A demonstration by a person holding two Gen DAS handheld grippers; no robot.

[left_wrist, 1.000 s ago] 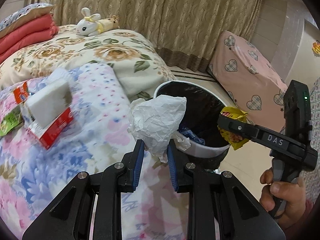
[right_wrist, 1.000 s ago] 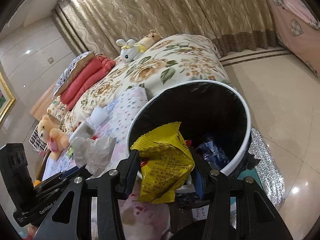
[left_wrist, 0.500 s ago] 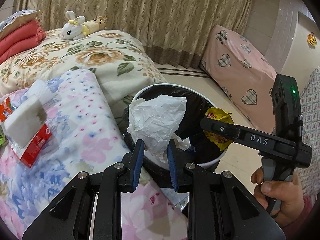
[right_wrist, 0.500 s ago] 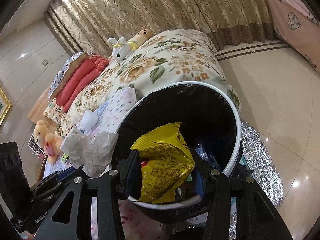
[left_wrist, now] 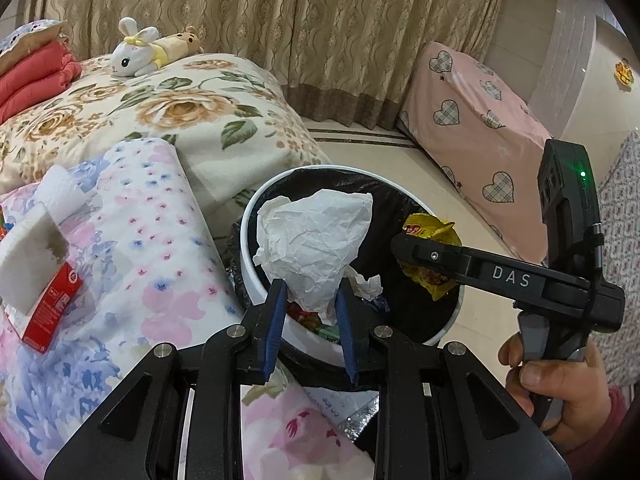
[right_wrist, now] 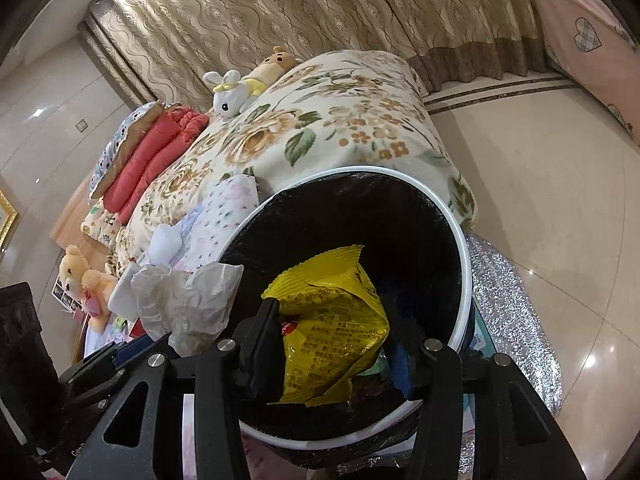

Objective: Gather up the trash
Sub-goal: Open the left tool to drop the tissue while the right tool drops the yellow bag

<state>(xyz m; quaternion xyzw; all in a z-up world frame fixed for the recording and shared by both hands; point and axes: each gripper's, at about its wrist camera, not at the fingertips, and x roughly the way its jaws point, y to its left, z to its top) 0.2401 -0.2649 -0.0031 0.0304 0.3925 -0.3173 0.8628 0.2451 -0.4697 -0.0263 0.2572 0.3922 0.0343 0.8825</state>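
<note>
A crumpled white paper (left_wrist: 316, 240) stands between the blue pads of my left gripper (left_wrist: 310, 290), just over the near rim of the black-lined white bin (left_wrist: 245, 240). The jaws are opening, and the paper's narrow lower end still touches both pads. My right gripper (right_wrist: 336, 320) holds a yellow snack packet (right_wrist: 332, 320) above the bin's mouth (right_wrist: 464, 264). Its jaws are opening too, with the packet still between them. The left wrist view shows that packet (left_wrist: 428, 232) hanging over the bin's right side. Some trash lies at the bottom of the bin.
The bin stands on a silver foil mat (right_wrist: 512, 320) against a bed with floral covers (left_wrist: 192, 112). A red-and-white tissue box (left_wrist: 44, 280) lies on the bed at left, with plush toys (left_wrist: 136, 52) farther back. A pink heart-print cover (left_wrist: 472, 120) is at right. A hand (left_wrist: 560, 392) grips the right gripper's handle.
Both grippers have moved from beside the bed to over the bin's mouth, carrying the paper and the packet. The bin now looks nearer and more central, and both pairs of jaws stand slightly wider.
</note>
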